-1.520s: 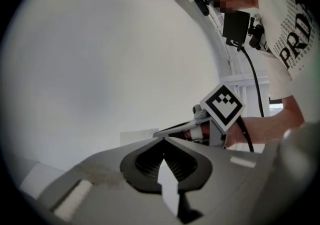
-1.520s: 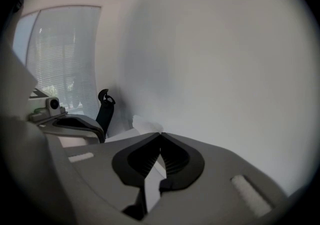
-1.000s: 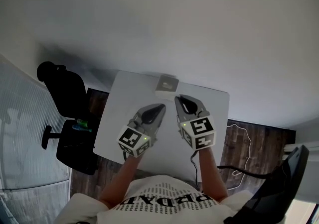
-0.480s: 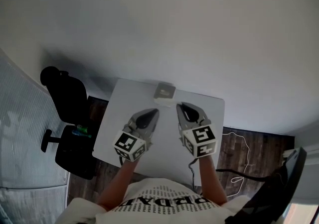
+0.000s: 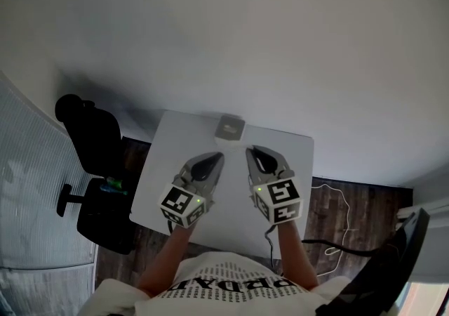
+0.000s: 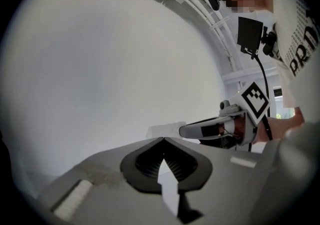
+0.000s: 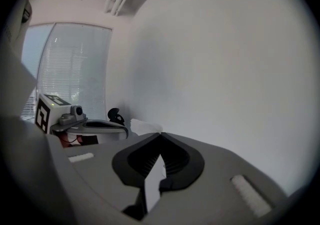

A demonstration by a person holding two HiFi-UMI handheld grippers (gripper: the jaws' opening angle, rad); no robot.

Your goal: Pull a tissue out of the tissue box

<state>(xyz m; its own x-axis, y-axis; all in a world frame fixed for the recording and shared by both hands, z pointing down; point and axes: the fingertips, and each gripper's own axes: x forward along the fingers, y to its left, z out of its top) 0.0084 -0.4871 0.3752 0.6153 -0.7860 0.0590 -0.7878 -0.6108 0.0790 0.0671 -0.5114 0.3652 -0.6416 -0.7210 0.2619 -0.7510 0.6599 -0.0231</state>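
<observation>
A small white tissue box [image 5: 230,127] with a tissue standing out of its top sits at the far edge of the white table [image 5: 298,153]. Both grippers hover over the table's middle, side by side and pointing at the box, short of it. My left gripper [image 5: 217,156] has its jaws shut with nothing between them; its tips [image 6: 163,139] meet in front of the box [image 6: 161,130]. My right gripper [image 5: 250,150] is shut and empty too, and the tissue box [image 7: 144,126] shows just past its tips [image 7: 161,133]. Each gripper view also shows the other gripper alongside.
A black office chair [image 5: 95,139] stands close to the table's left side. A pale cable [image 5: 330,192] lies on the wooden floor to the right, with another dark chair [image 5: 393,265] at lower right. A plain wall rises right behind the table.
Both grippers have lifted slightly over the table and stayed shut. The head view has shifted a little. The tissue box has not moved.
</observation>
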